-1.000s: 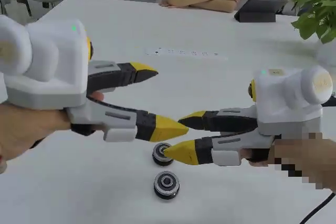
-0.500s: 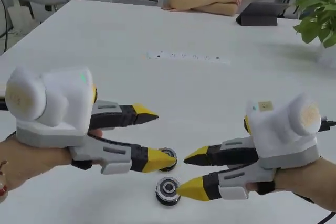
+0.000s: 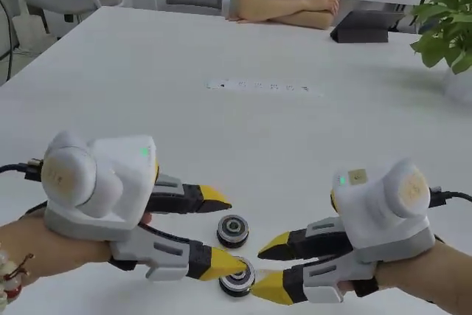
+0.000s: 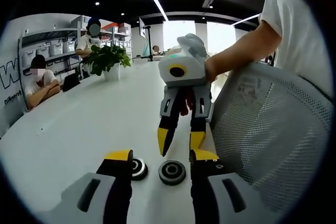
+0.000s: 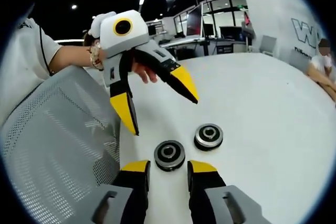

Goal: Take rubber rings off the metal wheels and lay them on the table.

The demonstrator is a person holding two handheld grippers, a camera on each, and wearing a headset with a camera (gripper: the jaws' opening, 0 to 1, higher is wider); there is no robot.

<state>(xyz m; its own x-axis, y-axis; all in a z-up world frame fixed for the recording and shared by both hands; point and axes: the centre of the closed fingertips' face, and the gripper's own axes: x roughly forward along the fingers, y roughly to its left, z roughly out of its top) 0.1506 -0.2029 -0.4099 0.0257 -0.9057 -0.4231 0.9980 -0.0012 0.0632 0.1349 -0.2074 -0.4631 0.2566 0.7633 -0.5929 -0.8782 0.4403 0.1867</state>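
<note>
Status: both wheels lie flat on the white table (image 3: 310, 138), each with its black rubber ring (image 5: 157, 157) still fitted. In the head view the near wheel (image 3: 237, 281) sits closest to the operator. The far wheel (image 3: 233, 230) lies just beside it at 12 o'clock.

Tongs: the left gripper (image 3: 235, 233) comes in from 9 o'clock with its jaws spread wide and nothing held. Its lower tip is at the near wheel's rim, but contact cannot be confirmed. The right gripper (image 3: 258, 272) comes in from 3 o'clock, its jaws parted and empty, tips just beside the same wheel. In the right gripper view that wheel lies centred just ahead of the jaws.

Procedure, as judged by an onlooker:
1. Use one gripper to pin the near wheel, so that it cannot slide on the smooth top.
2. Set one tip of the other gripper under the ring's edge, not on the metal.
3. Peel the ring outward a little at a time. A fast pull may flick the wheel into its neighbour.
</note>
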